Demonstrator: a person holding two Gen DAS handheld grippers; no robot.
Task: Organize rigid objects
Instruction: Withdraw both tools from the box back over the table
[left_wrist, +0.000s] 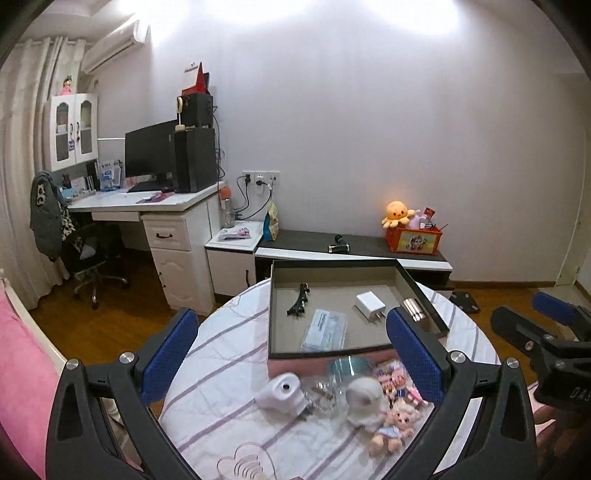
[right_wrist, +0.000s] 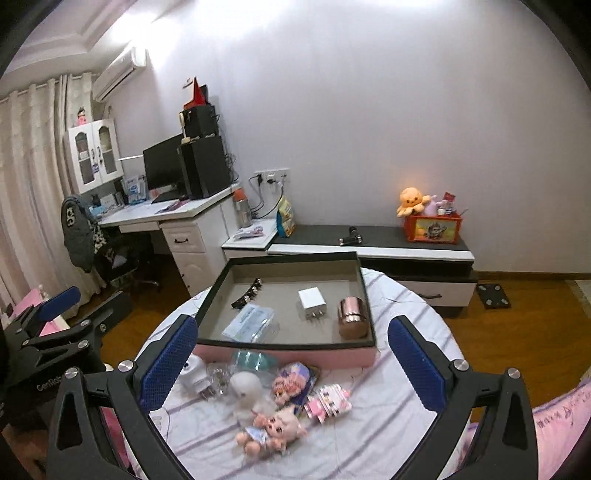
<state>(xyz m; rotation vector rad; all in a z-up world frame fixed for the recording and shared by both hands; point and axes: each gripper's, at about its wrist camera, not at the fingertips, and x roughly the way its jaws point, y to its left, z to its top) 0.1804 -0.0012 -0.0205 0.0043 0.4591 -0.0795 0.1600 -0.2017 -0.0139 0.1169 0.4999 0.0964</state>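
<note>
Both my left hand-held gripper (left_wrist: 291, 365) and right hand-held gripper (right_wrist: 291, 365) gape wide, empty, over toys ahead of the tray (right_wrist: 288, 349), choosing rigid ones.

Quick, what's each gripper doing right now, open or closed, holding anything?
Left gripper: open, holding nothing.
Right gripper: open, holding nothing.

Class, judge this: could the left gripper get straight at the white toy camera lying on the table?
Probably yes: the left gripper is open, and the white toy camera lies uncovered between its fingers, in front of the tray.
</note>
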